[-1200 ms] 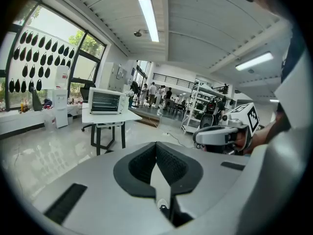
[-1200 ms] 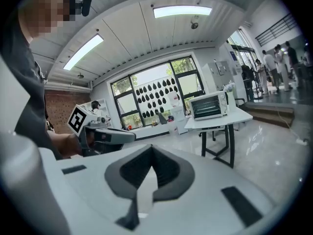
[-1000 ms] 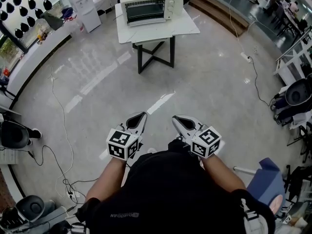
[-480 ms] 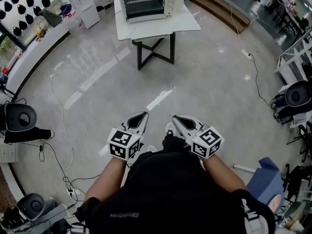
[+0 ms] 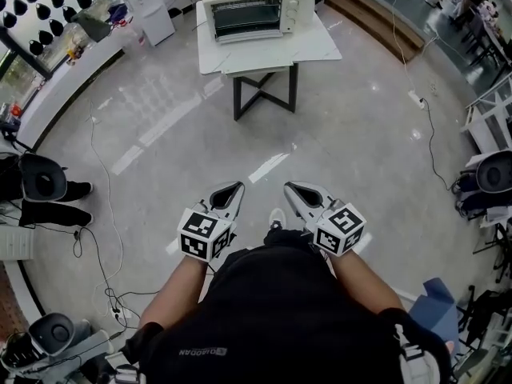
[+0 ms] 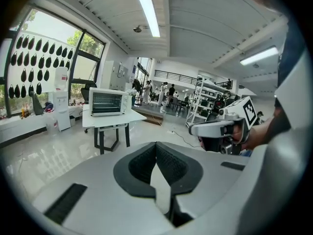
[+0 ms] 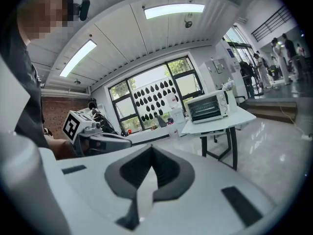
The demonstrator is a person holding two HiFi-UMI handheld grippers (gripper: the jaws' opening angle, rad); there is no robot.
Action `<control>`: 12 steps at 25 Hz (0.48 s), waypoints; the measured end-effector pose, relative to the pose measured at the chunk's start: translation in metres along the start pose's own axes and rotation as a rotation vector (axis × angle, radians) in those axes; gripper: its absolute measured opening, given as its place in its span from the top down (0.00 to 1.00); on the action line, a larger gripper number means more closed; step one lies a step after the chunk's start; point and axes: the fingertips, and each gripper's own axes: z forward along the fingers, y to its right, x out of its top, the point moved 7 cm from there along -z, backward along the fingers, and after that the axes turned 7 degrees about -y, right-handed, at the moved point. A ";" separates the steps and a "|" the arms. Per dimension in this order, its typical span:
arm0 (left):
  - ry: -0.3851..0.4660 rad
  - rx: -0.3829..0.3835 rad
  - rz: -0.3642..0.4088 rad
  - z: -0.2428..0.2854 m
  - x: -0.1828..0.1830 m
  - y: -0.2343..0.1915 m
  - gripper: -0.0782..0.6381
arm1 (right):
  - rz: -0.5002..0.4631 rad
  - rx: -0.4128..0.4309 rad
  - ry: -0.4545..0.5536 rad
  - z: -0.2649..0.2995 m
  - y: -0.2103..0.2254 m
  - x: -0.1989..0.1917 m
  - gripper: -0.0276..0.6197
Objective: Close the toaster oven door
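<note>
The white toaster oven [image 5: 252, 6] stands on a white table [image 5: 268, 50] far ahead of me, its glass front towards me. From here the door looks upright against the front. The oven also shows small in the left gripper view [image 6: 108, 102] and the right gripper view [image 7: 208, 106]. My left gripper [image 5: 230, 190] and right gripper [image 5: 294, 189] are held side by side close to my body, well short of the table. Both are shut with nothing between the pads, as the left gripper [image 6: 156, 146] and right gripper [image 7: 150, 148] views show.
The table has black crossed legs [image 5: 264, 90]. A white water dispenser [image 5: 148, 6] stands left of it. Cables [image 5: 100, 214] trail over the glossy floor at left and another cable [image 5: 428, 134] at right. A raised wooden step [image 5: 376, 14] runs along the back right; shelving [image 5: 492, 110] stands at right.
The table and oven have shifted a little to the right in the head view as I move over the floor. Both grippers keep their place before my body, still shut.
</note>
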 end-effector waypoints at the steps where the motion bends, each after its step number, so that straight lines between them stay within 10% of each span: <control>1: 0.006 0.007 -0.004 0.005 0.008 -0.004 0.89 | -0.006 0.005 0.003 0.003 0.007 0.007 0.96; 12: 0.009 0.055 -0.006 0.060 0.064 -0.022 0.89 | -0.057 0.062 0.010 0.025 0.075 0.060 0.96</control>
